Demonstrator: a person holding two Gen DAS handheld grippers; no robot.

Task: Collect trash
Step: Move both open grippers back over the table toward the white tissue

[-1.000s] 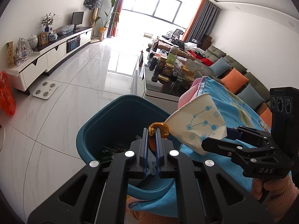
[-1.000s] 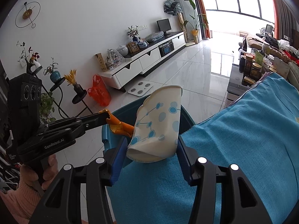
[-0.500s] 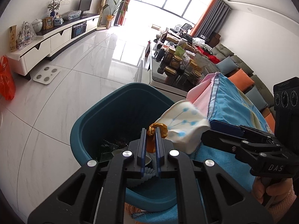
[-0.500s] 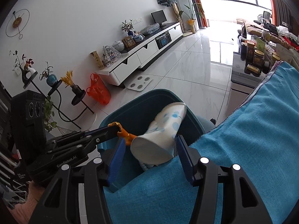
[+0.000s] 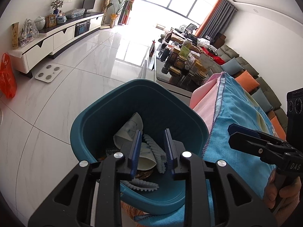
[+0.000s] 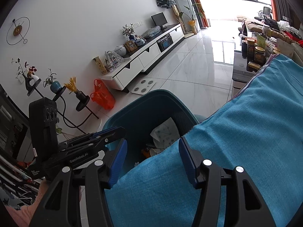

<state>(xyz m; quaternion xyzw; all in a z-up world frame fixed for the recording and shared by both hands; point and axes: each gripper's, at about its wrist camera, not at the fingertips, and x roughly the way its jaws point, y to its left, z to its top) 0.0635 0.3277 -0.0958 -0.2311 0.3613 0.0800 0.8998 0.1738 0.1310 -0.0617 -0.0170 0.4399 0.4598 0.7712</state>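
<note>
Left wrist view: the orange scrap that sat pinched between the left gripper (image 5: 153,147) a moment ago is gone from its fingers (image 5: 134,149), which are opening now with nothing pressed between them; only the contents of the teal bin (image 5: 106,113) show through the gap. The patterned paper cup (image 5: 130,128) that the other gripper carried now lies inside the bin, in the centre of the frame, on top of white ridged scraps (image 5: 155,151). Both pieces of trash have therefore been dropped, so this round of collecting looks finished and the hands are free for the next item. At the right edge the right gripper (image 5: 233,130) hangs over the blue cloth (image 5: 236,113) on the tabletop, a hand (image 5: 282,191) around its handle.

Right wrist view: the right gripper's fingers (image 6: 117,160) stand about half open and empty, straddling the edge of the blue cloth at lower centre. Beyond them, in the middle of the frame, the bin holds the cup (image 6: 166,132) and what may be the orange scrap (image 6: 146,152), though it is small and partly hidden. The left gripper sits at centre left, just over the bin's rim.
</note>
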